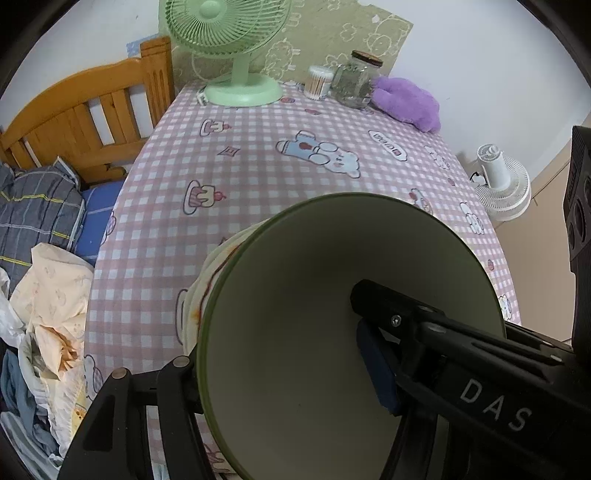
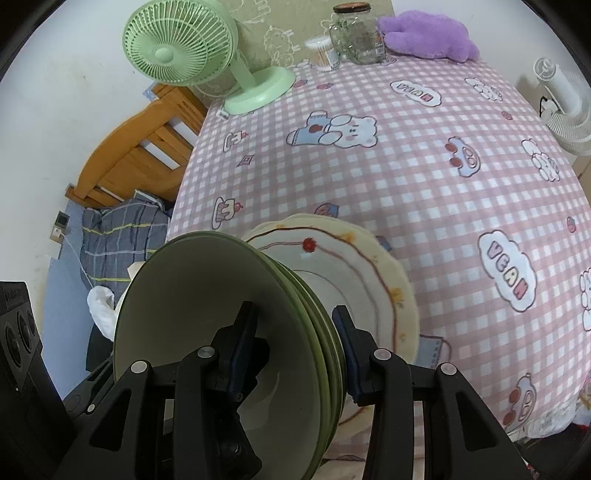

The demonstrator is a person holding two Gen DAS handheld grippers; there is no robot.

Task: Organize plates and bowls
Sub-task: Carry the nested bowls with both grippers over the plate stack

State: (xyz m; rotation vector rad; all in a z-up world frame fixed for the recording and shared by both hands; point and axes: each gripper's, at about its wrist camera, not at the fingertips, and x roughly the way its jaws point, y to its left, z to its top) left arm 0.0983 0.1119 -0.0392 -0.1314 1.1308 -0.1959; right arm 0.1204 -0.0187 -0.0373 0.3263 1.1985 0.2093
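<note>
My two wrist views look steeply down, close over the stacked dishes (image 2: 229,332), sharing the checked table (image 1: 258,155) toward twelve o'clock.

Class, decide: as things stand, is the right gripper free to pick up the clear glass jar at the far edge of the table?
Probably not: the right gripper is clamped on a stack of green bowls, though the checked tablecloth before the jar lies bare.
</note>
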